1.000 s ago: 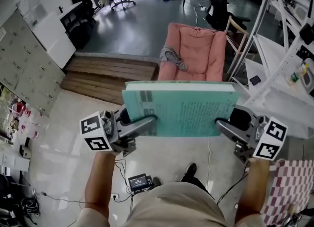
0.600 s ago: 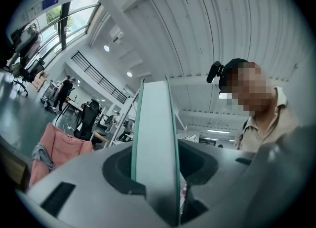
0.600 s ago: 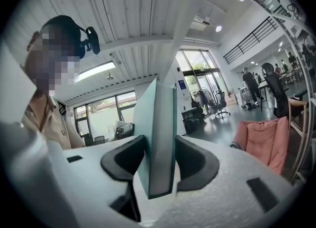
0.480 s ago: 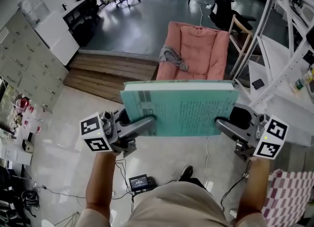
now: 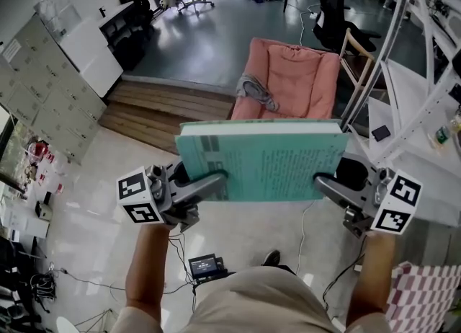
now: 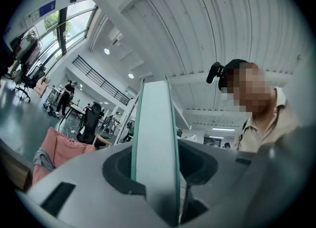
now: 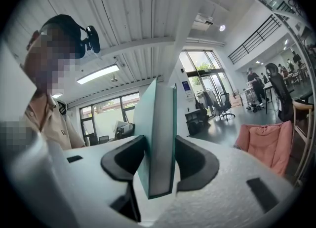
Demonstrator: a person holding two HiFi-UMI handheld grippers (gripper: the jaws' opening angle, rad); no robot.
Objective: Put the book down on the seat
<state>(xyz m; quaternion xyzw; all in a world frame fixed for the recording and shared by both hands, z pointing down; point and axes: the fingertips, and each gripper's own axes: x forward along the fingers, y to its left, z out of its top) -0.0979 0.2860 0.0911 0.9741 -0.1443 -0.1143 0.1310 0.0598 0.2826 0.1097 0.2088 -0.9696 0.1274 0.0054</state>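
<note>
A thick teal book is held flat at waist height between my two grippers. My left gripper is shut on its left edge and my right gripper is shut on its right edge. In the left gripper view the book's page block stands between the jaws, and in the right gripper view its corner is clamped likewise. The pink cushioned seat stands ahead beyond the book, with a grey cloth draped over its left arm. The seat and the seat show low in both gripper views.
A wooden step lies left of the seat. A white metal rack and a wooden chair stand to its right. A small black device with cables lies on the floor by my feet. Office chairs stand further back.
The seat and wooden step have slid slightly down and right in the head view. Both grippers keep the same hold on the book.
</note>
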